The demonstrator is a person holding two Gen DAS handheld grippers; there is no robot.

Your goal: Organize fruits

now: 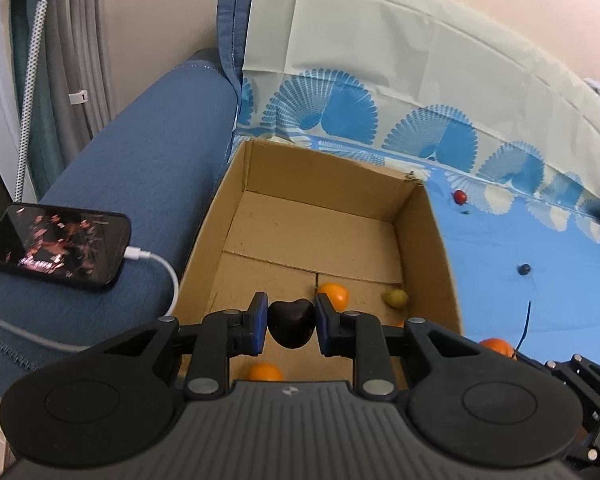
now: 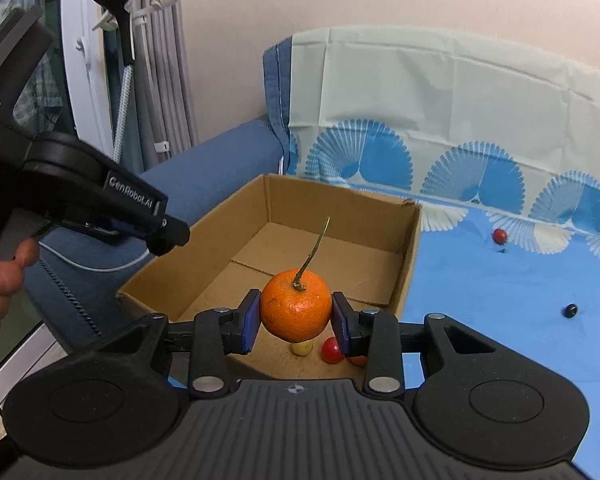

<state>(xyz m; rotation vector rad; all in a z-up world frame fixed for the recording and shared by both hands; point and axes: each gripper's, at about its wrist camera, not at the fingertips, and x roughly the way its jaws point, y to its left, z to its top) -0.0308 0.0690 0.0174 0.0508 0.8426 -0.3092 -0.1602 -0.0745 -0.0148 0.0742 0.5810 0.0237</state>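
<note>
My left gripper (image 1: 291,320) is shut on a dark maroon, heart-shaped fruit (image 1: 292,326) and hangs over the near end of an open cardboard box (image 1: 320,176). On the box floor lie two oranges (image 1: 334,295) (image 1: 265,372) and a yellow-green fruit (image 1: 395,298). In the right wrist view my right gripper (image 2: 296,316) is shut on a stemmed mandarin (image 2: 296,310) above the box (image 2: 340,204). Below it in the box lie a yellow fruit (image 2: 302,347) and a red fruit (image 2: 331,351). The held mandarin (image 1: 497,347) also shows at the box's right edge.
A red fruit (image 1: 459,197) (image 2: 499,235) and a dark round fruit (image 1: 524,269) (image 2: 570,310) lie on the blue patterned cloth (image 1: 520,240) right of the box. A phone (image 1: 56,248) with a white cable rests on the blue sofa arm. A person's hand (image 2: 0,292) shows at left.
</note>
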